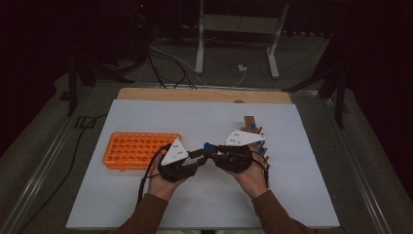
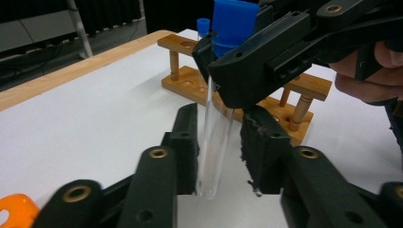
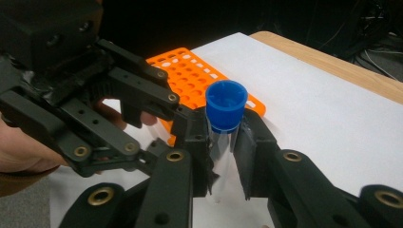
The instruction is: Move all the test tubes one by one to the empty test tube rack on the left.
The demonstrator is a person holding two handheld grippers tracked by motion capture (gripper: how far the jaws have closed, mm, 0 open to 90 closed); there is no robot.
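**Capped tube held between two grippers, cap end up**

The white counter (image 1: 146,204) carries everything. To the left of the meeting jaws lies the orange rack (image 1: 141,149), flat, its rows of holes facing up. Behind the right gripper stands the wooden rack (image 2: 304,90), with another blue-capped tube upright in it.

The left gripper (image 1: 195,158) and the right gripper (image 1: 213,155) meet tip to tip over the middle of the counter, each in a hand. The right gripper's jaws are clamped on the test tube (image 2: 214,142) just under its blue cap (image 3: 226,104). The left gripper's jaws sit lower, one on either side of the clear glass near its rounded bottom; they stand narrowly apart, and whether their pads press on the glass I cannot tell.

The tube's long axis runs close to upright, slightly tilted, cap toward the top and rounded closed end pointing down at the counter, just above it.
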